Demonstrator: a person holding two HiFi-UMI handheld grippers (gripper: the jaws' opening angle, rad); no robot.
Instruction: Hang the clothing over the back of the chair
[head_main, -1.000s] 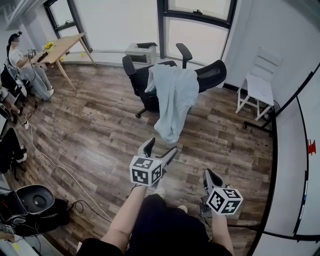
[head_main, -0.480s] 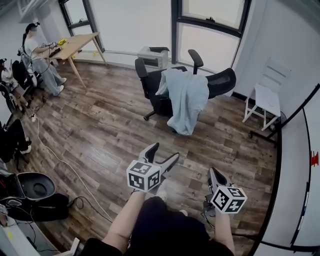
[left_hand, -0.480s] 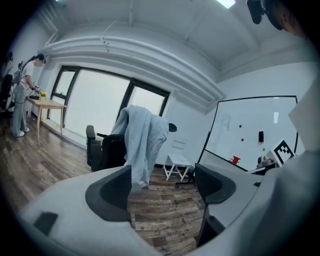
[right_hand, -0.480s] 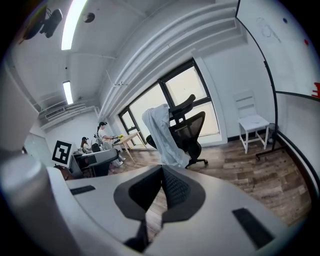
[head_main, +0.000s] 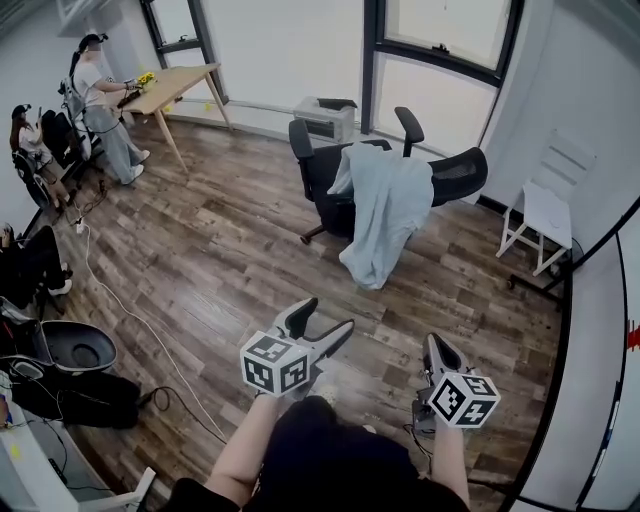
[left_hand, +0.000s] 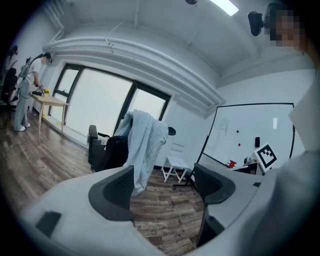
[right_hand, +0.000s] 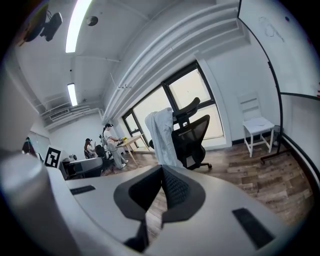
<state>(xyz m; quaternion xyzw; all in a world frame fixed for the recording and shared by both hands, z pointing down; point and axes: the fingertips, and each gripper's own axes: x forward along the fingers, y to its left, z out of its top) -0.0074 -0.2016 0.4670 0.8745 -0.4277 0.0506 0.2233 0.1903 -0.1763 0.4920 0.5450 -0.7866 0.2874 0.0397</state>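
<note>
- The pale blue cloth garment (head_main: 388, 210) lies draped over the back of the black mesh office chair (head_main: 462, 172). Its long end hangs down the near side of the chair toward the wooden plank floor (head_main: 230, 250).
- Left claw (left_hand: 162, 186) — spread wide, with nothing between its jaws. It is held well apart from the chair, on the near side, and points toward it.
- Right claw (right_hand: 161, 187) — pressed together, pads touching, pinching nothing. It is also well short of the chair, beside the left claw.
- A white slatted wooden chair (head_main: 545, 210) stands to the right of the office chair, against the wall.
- A low white box-shaped machine (head_main: 325, 115) sits on the floor just behind the office chair, below the window.
- A light wooden desk (head_main: 175, 85) stands far to the left of the office chair, with a person (head_main: 100, 100) standing at it.
</note>
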